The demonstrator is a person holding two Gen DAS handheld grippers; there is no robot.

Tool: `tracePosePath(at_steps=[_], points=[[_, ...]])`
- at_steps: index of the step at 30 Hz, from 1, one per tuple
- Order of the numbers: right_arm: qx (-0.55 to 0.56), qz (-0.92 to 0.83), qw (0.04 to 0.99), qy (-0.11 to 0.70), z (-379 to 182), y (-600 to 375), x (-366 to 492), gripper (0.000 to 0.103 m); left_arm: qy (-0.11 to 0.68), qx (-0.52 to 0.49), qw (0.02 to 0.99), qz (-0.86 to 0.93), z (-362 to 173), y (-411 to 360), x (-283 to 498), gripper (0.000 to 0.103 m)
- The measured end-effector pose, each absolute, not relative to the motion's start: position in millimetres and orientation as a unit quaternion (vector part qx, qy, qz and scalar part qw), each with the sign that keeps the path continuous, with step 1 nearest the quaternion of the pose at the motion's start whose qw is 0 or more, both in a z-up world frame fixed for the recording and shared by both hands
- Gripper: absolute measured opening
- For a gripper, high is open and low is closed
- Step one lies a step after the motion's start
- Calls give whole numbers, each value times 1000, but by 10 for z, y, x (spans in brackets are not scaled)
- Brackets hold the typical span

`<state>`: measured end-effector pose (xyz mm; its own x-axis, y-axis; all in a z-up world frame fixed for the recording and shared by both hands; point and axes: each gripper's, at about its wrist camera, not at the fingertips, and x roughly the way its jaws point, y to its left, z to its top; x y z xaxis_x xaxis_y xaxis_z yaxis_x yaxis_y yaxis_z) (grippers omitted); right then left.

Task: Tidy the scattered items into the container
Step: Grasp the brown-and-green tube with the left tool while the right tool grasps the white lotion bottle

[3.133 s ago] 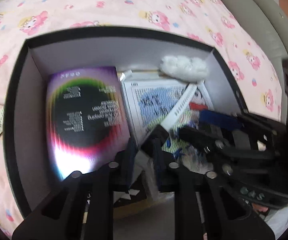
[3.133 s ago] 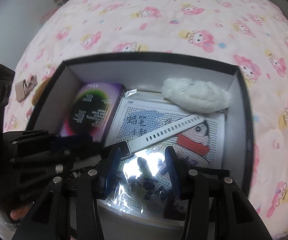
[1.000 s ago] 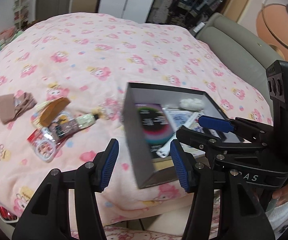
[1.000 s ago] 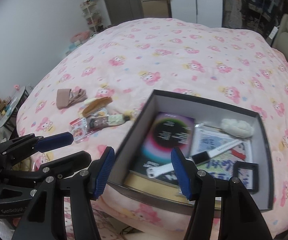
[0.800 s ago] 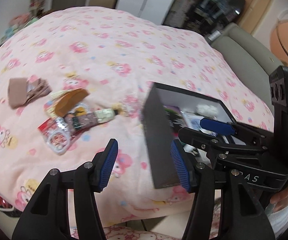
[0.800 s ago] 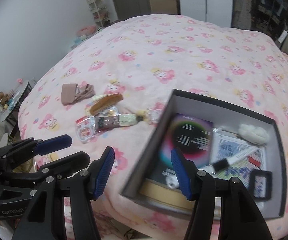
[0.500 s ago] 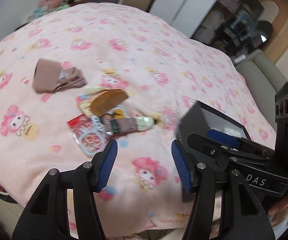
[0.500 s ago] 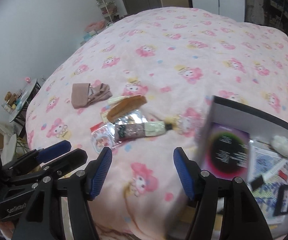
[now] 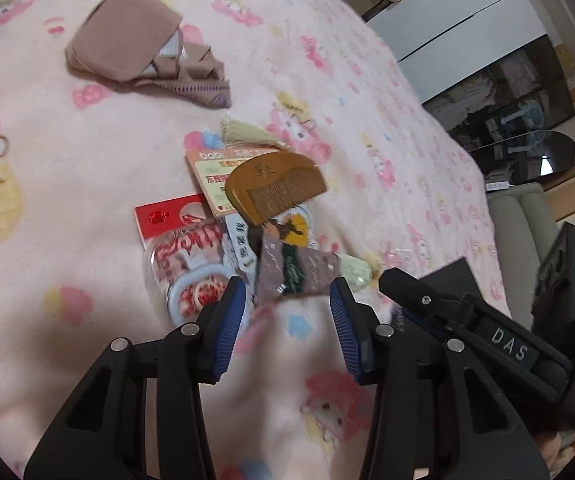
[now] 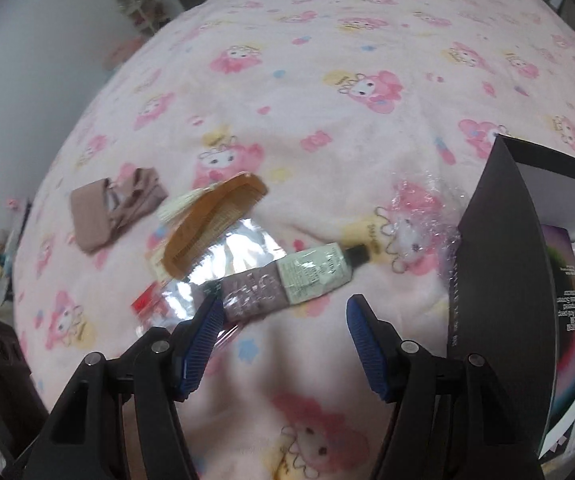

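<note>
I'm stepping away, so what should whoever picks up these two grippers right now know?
Left gripper: empty, jaws closing above the tube.
Right gripper: open, empty, over the same pile.
On the blanket: wooden comb, tube, red packet, brown cloth.
Done: black box already holds a book and other items.
Left: move the pile and the cloth into the box.

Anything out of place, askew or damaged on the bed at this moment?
No damage or spill shows. The wooden comb, tube and packets lie overlapped in a heap on the blanket, with the folded tan cloth apart, all outside the black box. That is simply the untidied clutter.
</note>
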<state>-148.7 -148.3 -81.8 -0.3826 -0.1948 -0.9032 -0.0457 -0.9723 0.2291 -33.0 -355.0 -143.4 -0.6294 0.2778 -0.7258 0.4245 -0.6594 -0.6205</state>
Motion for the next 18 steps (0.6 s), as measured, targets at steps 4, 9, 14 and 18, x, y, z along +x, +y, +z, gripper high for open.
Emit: tracePosePath(at_steps=[4, 9, 14, 18], points=[[547, -827, -2, -126, -994, -1374, -1559, 61, 439, 437, 24, -784, -1622, -3585, -487, 44], [557, -817, -32, -145, -1220, -1238, -1671, 59, 457, 434, 14, -776, -1730, -3579, -578, 43], [555, -813, -13, -173, -1368, -1216, -1745, 62, 453, 434, 16, -779, -1719, -3580, -616, 37], [555, -797, 23, -236, -1436, -1096, -1815, 61, 480, 411, 1, -775, -1714, -3661, -546, 27]])
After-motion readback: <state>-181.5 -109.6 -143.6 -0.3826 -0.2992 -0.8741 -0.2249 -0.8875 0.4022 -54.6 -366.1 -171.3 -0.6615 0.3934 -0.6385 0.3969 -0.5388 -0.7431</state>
